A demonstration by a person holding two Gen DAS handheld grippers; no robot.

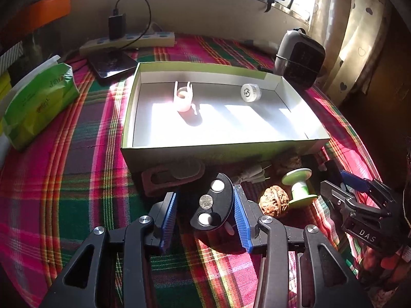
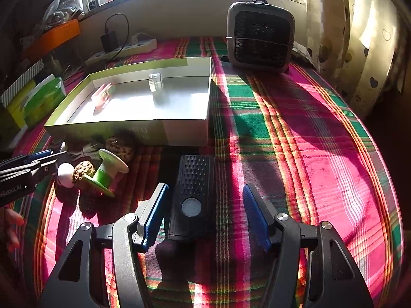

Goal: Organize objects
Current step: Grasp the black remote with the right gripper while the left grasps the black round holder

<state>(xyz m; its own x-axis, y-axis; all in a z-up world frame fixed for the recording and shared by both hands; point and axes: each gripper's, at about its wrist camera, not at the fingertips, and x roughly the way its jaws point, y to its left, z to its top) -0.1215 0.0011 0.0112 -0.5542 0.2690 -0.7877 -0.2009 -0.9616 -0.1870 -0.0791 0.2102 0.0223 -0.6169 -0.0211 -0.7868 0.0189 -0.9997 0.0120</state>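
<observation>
Between the left gripper's [image 1: 205, 214] spread jaws lies a black crescent-shaped holder with three round discs [image 1: 213, 202]. Right of them sit a brown wrinkled walnut [image 1: 273, 200] and a green plastic spool [image 1: 299, 184]. Ahead stands an open green cardboard box [image 1: 218, 151]. Between the right gripper's [image 2: 205, 214] jaws lies a black rectangular perforated device [image 2: 194, 195].

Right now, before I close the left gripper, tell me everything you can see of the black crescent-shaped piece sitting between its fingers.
The black crescent piece is a flat, half-moon plate, glossy like plastic or coated metal. Three round discs sit in a row along it: two pale white ones at the ends, a silvery speckled one in the middle. It lies on the plaid cloth, in front of the box, tilted diagonally. It sits inside the open left gripper, close against the right blue pad; whether they actually touch is unclear.
</observation>
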